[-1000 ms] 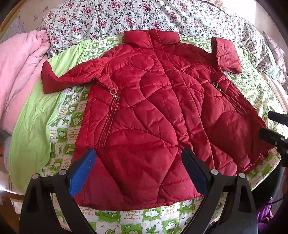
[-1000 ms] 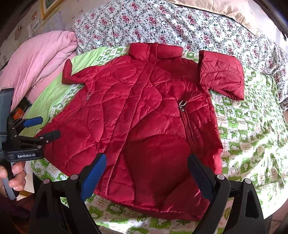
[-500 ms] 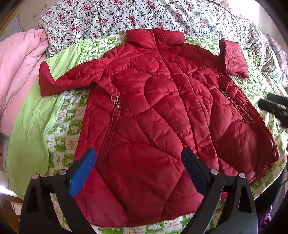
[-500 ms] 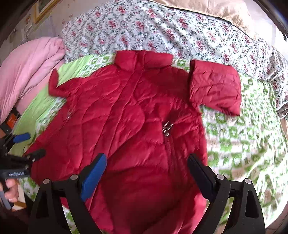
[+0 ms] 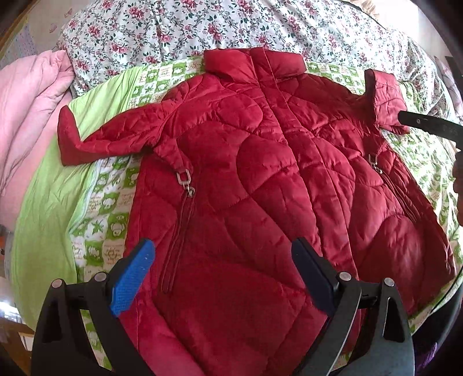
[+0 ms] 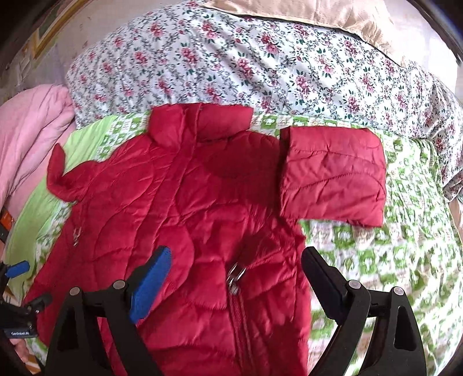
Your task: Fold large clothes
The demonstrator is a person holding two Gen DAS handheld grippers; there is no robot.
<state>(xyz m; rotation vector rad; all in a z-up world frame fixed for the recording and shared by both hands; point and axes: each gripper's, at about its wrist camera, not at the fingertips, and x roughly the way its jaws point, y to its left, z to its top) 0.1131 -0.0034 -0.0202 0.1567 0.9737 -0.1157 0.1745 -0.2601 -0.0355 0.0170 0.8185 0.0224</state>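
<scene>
On your far left a pink quilt (image 5: 26, 115) is bunched against the edge of the bed, out of the working area, which leaves the green patterned sheet (image 5: 95, 199) free as a flat folding surface. The red quilted jacket (image 5: 260, 188) lies spread on that sheet, front up and closed down the middle, so both halves can be folded over evenly. Its long axis runs away from you: the hem is nearest your tongs, the collar (image 5: 254, 62) points toward the floral duvet (image 5: 202, 26) at the far side of the bed. The left sleeve (image 5: 115, 136) stretches straight out sideways over the sheet and looks not yet folded.

Your left tongs (image 5: 222, 274) hover above the hem near the left pocket zip, standing wide apart and holding nothing. Your right tongs (image 6: 235, 280) hang over the right pocket zip, likewise spread and empty. Further right, the right sleeve (image 6: 332, 173) is doubled back on itself into a short flap beside the shoulder. I judge you are placed low so that each hand can take a side.
</scene>
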